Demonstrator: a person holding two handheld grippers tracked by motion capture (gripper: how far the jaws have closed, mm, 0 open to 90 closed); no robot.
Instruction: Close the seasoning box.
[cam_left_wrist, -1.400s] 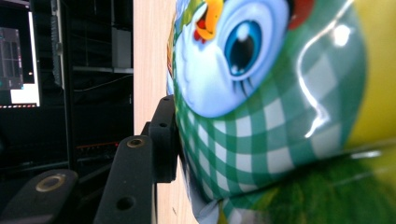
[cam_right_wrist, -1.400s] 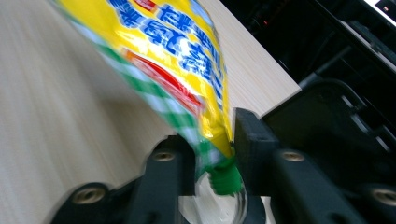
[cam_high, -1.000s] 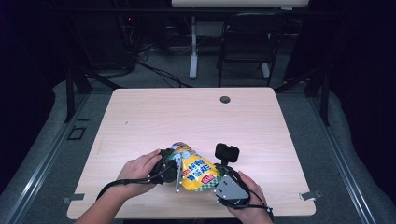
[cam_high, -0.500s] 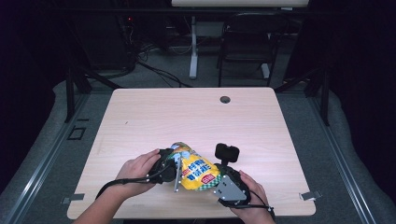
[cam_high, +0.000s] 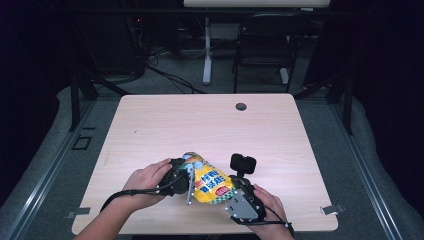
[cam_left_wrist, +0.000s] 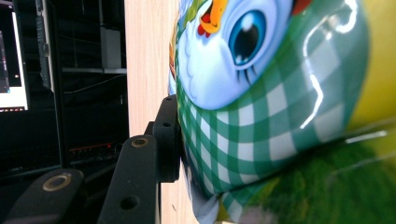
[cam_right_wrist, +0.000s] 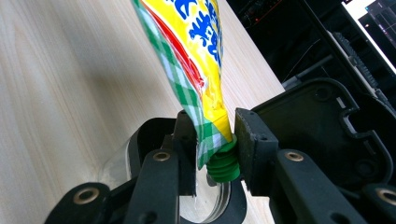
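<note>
A: The pouch, yellow with a green check, lies low on the near part of the surface, held between both tools.

B: Which end is which?

A: The right gripper view shows what the high view cannot: a green ribbed spout at the pouch's narrow end, sitting between the two black jaws of the right tool. Those jaws have just been closing. The left pad touches the checked edge of the pouch; the right pad stands against the spout.

B: And the other end?

A: The left gripper view sits tight against the print: a cartoon bird with a big blue eye above the green check. One jaw of the left tool presses into the pouch's side, denting it; the other jaw is hidden behind the pouch. It is gripping the pouch.

B: What does the high view add?

A: Both hands. The left hand comes in from the lower left, the right hand from the bottom edge, with a cable trailing from the left tool. A dark round hole sits far up the surface, well apart from everything.
</note>
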